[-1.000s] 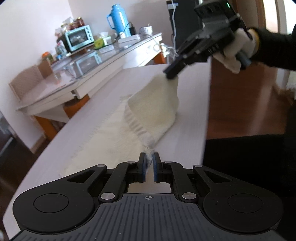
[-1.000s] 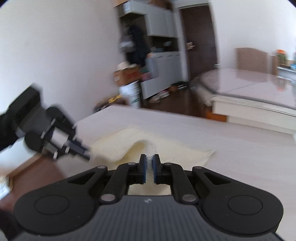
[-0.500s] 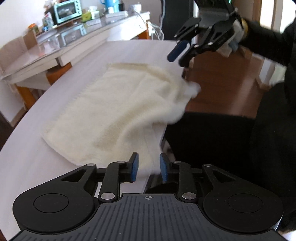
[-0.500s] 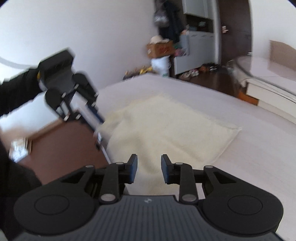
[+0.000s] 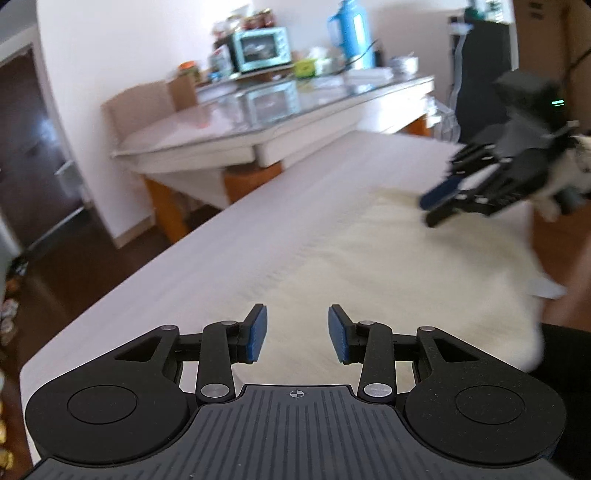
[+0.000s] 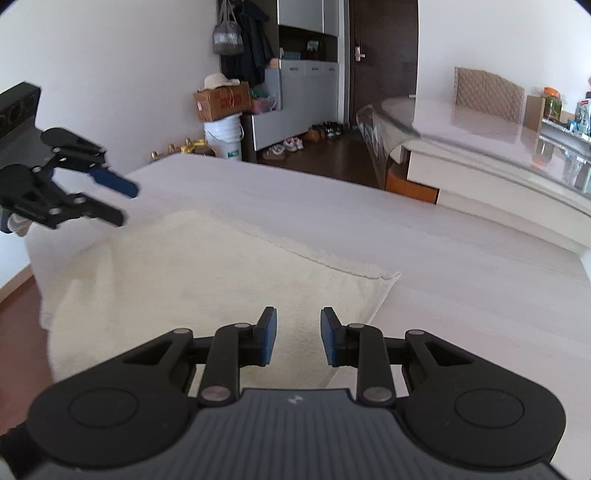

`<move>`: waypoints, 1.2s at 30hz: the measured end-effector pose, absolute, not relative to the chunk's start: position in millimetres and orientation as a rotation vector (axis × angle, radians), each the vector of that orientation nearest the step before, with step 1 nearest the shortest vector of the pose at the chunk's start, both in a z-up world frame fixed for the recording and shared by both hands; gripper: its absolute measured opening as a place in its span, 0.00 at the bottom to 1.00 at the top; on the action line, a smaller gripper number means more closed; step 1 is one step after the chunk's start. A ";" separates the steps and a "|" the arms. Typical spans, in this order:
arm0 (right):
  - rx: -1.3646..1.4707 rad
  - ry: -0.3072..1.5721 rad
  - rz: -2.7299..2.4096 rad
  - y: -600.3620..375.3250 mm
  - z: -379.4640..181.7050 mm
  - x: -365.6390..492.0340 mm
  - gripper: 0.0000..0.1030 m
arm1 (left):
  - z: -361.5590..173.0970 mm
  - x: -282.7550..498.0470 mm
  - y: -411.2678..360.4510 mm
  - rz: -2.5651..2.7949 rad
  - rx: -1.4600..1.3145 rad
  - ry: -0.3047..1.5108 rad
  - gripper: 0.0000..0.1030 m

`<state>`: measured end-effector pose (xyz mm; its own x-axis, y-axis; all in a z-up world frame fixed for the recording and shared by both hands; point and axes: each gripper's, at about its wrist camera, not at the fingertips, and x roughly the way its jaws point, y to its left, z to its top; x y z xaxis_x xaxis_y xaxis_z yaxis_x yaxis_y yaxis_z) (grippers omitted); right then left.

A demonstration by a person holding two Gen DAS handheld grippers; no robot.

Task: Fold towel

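A cream towel [image 5: 399, 273] lies folded flat on the white table [image 5: 258, 225], its near edge hanging a little over the table's side. It also shows in the right wrist view [image 6: 207, 280]. My left gripper [image 5: 297, 334] is open and empty above one end of the towel. My right gripper [image 6: 294, 336] is open and empty above the other end. Each gripper shows in the other's view: the right one [image 5: 439, 208] hovers over the far end, the left one [image 6: 120, 203] over the far corner.
A glass-topped side table [image 5: 266, 118] with a toaster oven [image 5: 262, 48] and a blue flask [image 5: 347, 33] stands beyond the white table. A cabinet, bucket [image 6: 223, 134] and shoes lie on the dark floor past the table's other end.
Both grippers held towel corners a second ago, then let go. The towel now lies flat, and both grippers have opened wider and drawn back above it.
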<state>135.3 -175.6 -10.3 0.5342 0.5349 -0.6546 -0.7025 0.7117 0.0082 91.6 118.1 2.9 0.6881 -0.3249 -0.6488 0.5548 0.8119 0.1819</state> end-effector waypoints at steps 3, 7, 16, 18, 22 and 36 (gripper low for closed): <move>-0.270 0.690 0.730 -180.9 -18.1 142.0 0.28 | -13.8 118.5 115.7 -0.464 0.350 0.705 0.39; -0.286 0.684 0.687 -187.5 -18.7 157.6 0.29 | -20.9 137.9 120.0 -0.430 0.300 0.706 0.51; -0.376 0.636 0.620 -184.7 -20.0 203.8 0.32 | -29.5 178.4 130.5 -0.317 0.292 0.660 0.53; -0.426 0.613 0.606 -177.9 -21.5 215.0 0.32 | -29.6 180.7 131.0 -0.306 0.296 0.659 0.53; -0.457 0.602 0.600 -174.0 -20.7 222.7 0.33 | -28.1 176.3 130.6 -0.293 0.311 0.660 0.53; -0.447 0.542 0.773 -230.4 15.8 107.8 0.36 | -22.0 130.5 132.9 -0.209 0.332 0.669 0.52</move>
